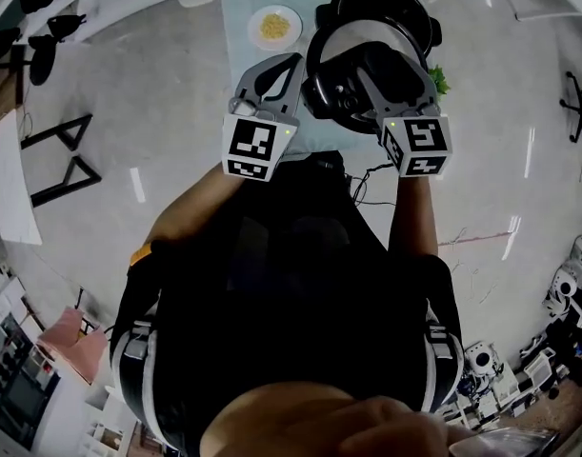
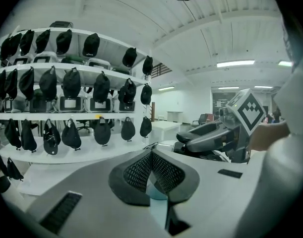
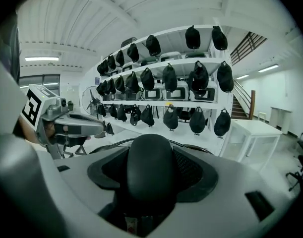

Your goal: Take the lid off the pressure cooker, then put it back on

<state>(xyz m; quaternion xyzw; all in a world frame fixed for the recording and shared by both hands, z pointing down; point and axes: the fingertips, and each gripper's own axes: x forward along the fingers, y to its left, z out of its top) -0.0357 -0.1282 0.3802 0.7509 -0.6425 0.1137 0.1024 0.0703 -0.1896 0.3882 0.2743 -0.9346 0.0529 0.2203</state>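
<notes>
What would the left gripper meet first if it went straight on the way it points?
Probably nothing close. The left gripper, jaws together and empty, aims roughly level at the shelves of black bags far ahead. In the head view it points over the plate, seemingly above it; depth is unclear.

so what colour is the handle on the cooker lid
The handle is black, clearest in the right gripper view.

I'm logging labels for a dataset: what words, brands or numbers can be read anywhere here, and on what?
No words or numbers can be read.
Left marker cube: black-and-white square pattern only, no letters.
Right marker cube: also only a pattern.
Label below the lid handle: it has a red mark, but any print is too small to read.
</notes>
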